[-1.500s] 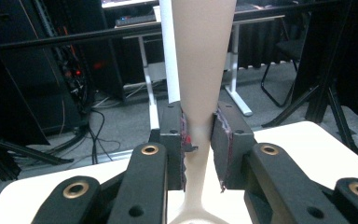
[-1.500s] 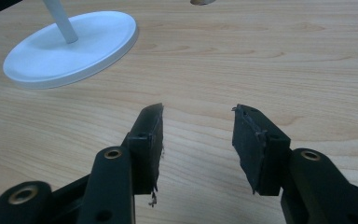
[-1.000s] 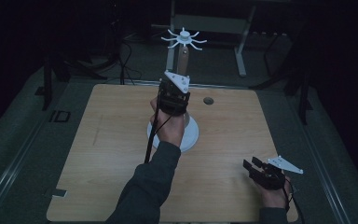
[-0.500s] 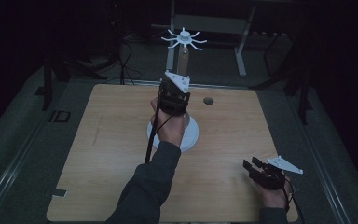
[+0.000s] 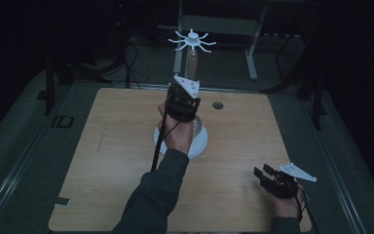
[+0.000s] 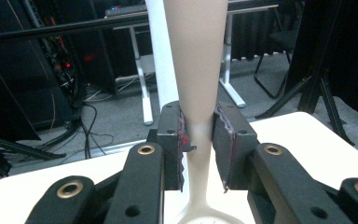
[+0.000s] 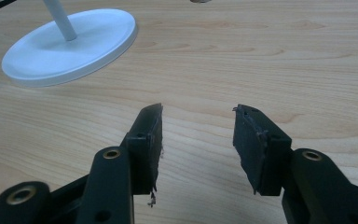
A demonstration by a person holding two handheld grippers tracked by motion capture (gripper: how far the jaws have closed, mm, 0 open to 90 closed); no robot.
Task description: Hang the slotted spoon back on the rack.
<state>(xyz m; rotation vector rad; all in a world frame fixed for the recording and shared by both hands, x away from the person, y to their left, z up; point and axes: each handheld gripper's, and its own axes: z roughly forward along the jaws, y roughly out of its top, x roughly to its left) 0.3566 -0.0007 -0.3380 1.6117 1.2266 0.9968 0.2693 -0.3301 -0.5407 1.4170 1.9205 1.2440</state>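
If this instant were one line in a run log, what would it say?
left gripper: shut on tan tapered stem above round white base | right gripper: open, empty, over wooden table

Dim lab or workshop: wooden table (image 5: pixel 102 161), equipment rack with cables (image 6: pixel 70 74), adjustable desk frames (image 6: pixel 140 88).

The high view looks forward and down over the whole light wooden table (image 5: pixel 102 161). The left gripper view sits close, facing level past a tapering beige post (image 6: pixel 196 60). The right gripper view skims the tabletop; it shares the round white base (image 7: pixel 70 44) with the high view.
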